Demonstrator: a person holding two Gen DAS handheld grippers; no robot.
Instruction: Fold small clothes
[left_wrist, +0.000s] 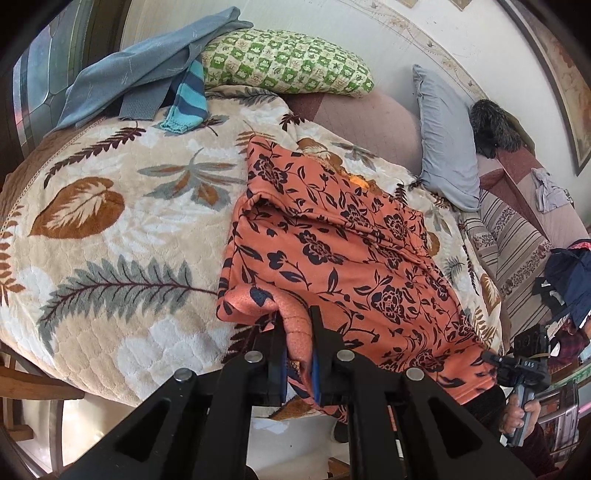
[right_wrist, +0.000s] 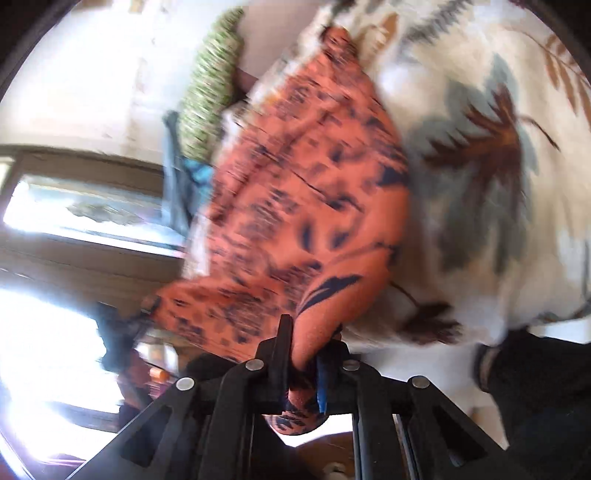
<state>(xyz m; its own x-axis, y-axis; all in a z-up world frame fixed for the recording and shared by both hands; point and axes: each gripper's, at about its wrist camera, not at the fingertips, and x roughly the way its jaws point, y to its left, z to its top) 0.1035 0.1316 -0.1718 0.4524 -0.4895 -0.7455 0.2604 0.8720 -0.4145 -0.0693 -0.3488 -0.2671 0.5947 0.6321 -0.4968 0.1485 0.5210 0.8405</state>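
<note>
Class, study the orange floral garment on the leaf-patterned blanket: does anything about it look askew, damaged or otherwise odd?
Yes. The orange floral garment lies rumpled, with a loose fold across its middle. Its far edge looks frayed or torn, showing a bright orange patch. Each hand-held gripper, left and right, pinches a near corner.

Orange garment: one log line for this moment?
left gripper: shut on orange garment | right gripper: shut on garment | garment on blanket

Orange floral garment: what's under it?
The orange floral garment lies on the leaf-print blanket, whose pattern shows around its edges. Its near edge hangs past the bed's edge, pinched by both grippers. Whatever lies beneath the garment's middle is covered.
</note>
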